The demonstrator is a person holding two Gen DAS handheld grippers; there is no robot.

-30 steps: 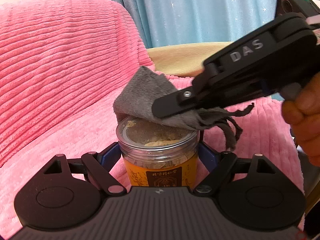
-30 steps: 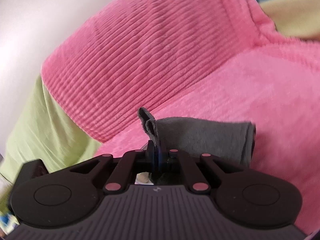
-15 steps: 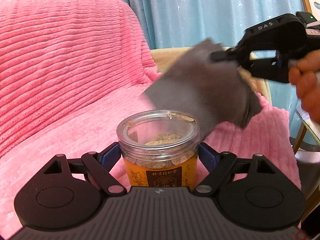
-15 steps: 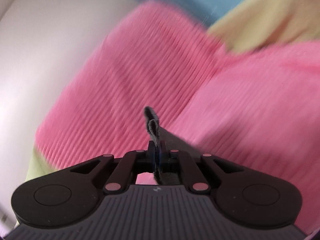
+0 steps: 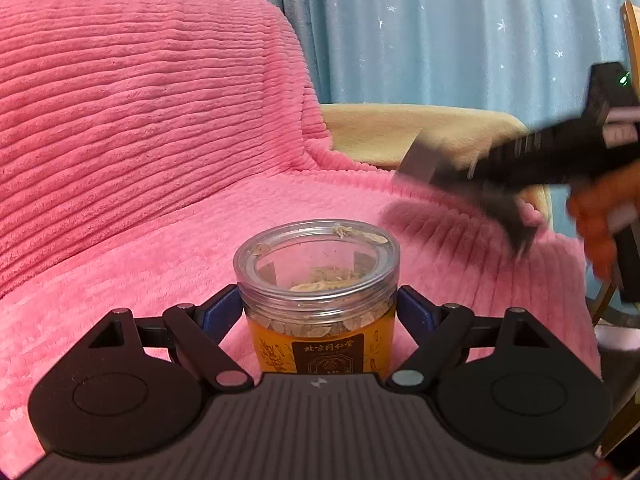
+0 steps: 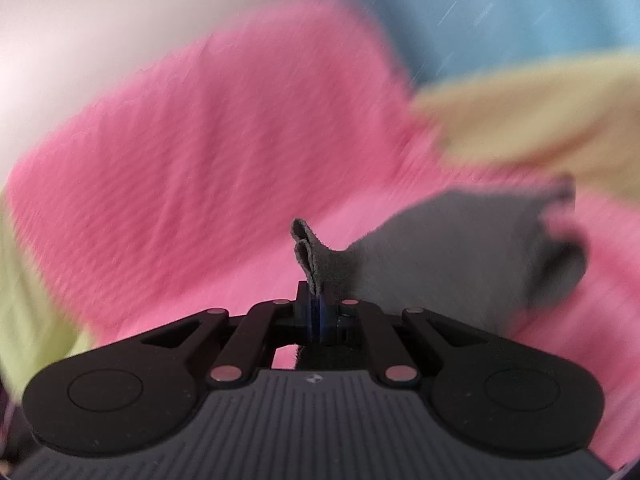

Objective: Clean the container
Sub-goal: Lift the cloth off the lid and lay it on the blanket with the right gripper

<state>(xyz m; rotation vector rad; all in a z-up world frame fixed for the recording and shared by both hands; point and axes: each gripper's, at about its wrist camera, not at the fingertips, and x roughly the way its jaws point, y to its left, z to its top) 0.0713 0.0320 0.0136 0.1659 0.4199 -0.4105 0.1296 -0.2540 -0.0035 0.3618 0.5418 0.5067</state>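
A: Fingers (image 5: 224, 312) of our left gripper (image 5: 318, 312) sit nearest us, closed on the container (image 5: 318, 292), one blue pad pressed to each side just under its clear lid.

B: We see that too. The container is a clear jar with an orange label, upright between those fingers, over the pink blanket (image 5: 160, 160). Pale dried slices fill it, and a few bits lie on the lid's far rim.

A: And our right gripper (image 6: 316, 312)?

B: In its own view the fingers are pinched tight on a fold of the grey cloth (image 6: 460, 260); the rest of the cloth trails off to the right, blurred.

A: From the left wrist view, we find that gripper up and to the right of the container, well clear of the lid, smeared by motion. A hand (image 5: 600, 216) grips its handle at the right edge.

B: Farther back, we have the ribbed blanket rising over a backrest, a beige cushion (image 5: 400, 132) beside it, then a blue curtain (image 5: 440, 32) with small white stars.
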